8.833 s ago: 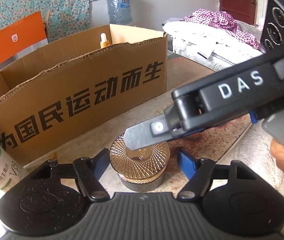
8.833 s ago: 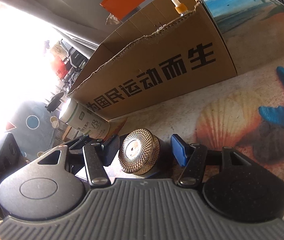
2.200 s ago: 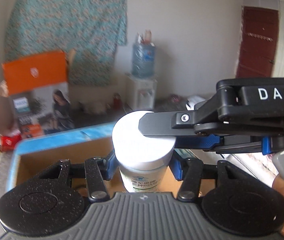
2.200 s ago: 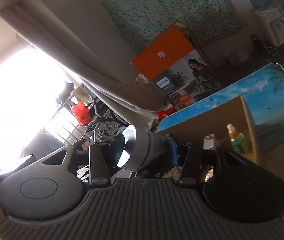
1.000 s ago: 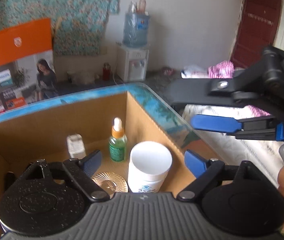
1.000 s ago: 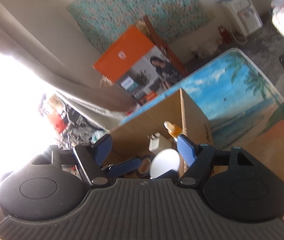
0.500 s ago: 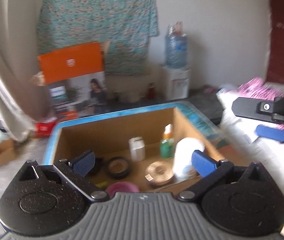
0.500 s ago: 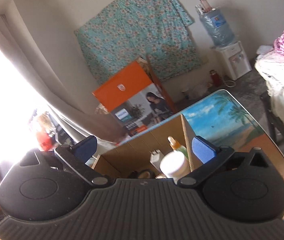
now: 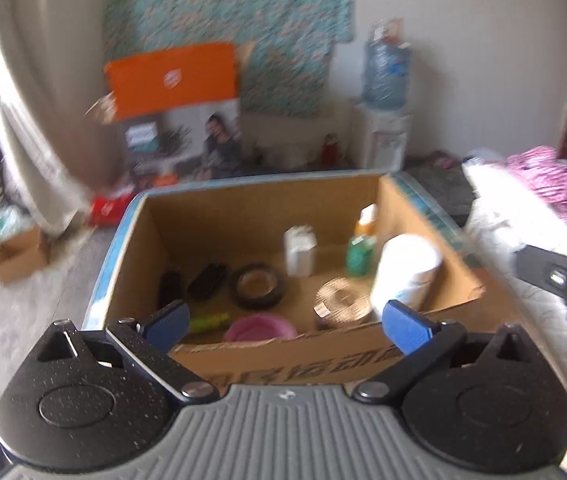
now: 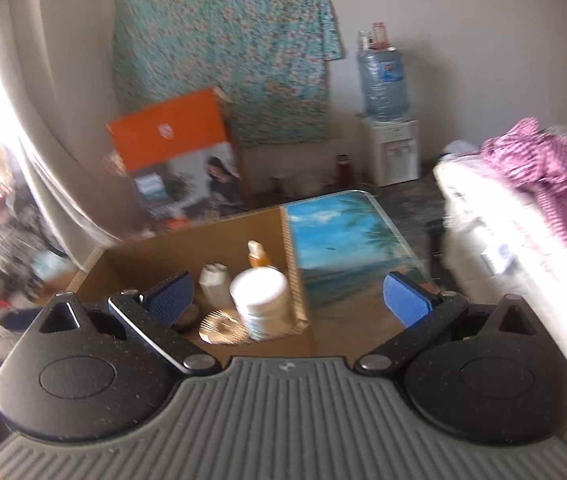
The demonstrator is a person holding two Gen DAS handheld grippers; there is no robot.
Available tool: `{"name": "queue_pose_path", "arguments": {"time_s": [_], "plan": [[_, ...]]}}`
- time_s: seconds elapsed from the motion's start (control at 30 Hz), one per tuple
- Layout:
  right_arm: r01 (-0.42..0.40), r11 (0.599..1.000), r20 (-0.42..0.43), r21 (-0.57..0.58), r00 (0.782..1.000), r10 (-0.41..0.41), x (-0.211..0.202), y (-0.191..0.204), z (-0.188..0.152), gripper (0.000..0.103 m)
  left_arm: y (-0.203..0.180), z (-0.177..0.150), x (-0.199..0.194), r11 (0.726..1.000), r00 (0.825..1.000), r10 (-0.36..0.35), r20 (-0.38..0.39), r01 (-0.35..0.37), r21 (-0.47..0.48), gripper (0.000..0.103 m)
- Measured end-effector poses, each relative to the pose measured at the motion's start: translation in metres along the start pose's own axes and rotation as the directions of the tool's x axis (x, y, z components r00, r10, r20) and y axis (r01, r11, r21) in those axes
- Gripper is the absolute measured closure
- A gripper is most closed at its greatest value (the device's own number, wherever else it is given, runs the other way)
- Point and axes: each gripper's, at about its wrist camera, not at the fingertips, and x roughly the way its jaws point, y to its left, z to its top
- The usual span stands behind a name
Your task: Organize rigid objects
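Two handheld grippers hover above an open cardboard box (image 9: 243, 216) that sits on a table with a beach-scene top (image 10: 347, 248). The left gripper (image 9: 285, 322) has its blue-padded jaws spread wide and holds nothing; the right gripper (image 10: 287, 296) is likewise wide apart and empty. Both views are blurred.

Inside the box, the sorted items stand on its floor. A white tub (image 9: 405, 276) with a white lid stands upright against the right wall, with a gold ribbed round tin (image 9: 339, 302) lying just beside it. Behind them stand a green dropper bottle with an orange neck (image 9: 361, 246) and a small white bottle (image 9: 299, 250). Further left lie a black ring-shaped tin (image 9: 257, 284), two dark objects too blurred to name, a pink bowl (image 9: 259, 328) near the front wall and a yellow-green tube (image 9: 207, 320).

The upright items sit grouped in the right half, probably so they stay stable and leave floor space. With both grippers empty and high, the person appears to be between placements (no loose item shows on the table in either view)
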Motion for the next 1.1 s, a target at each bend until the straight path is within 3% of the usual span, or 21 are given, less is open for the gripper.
{"name": "queue_pose_path", "arguments": {"time_s": [0.17,0.6,1.1], "plan": [[0.034,0.996,-0.067,-0.079,0.997,-0.039,0.02,0.016,-0.009,0.001,0.02,-0.007,0.012,0.995,0.995,0.085,-0.06,-0.088,-0.039,0.0],[-0.007,0.984,-0.165,-0.18,0.986,-0.024,0.057,0.075,-0.013,0.001,0.046,-0.009,0.014,0.989,0.991,0.118,-0.069,-0.123,-0.076,0.0],[0.001,0.984,-0.183,-0.179,0.982,-0.034,0.062,0.079,-0.016,0.001,0.052,-0.01,0.013,0.988,0.99,0.128,-0.063,-0.132,-0.081,0.0]]}}
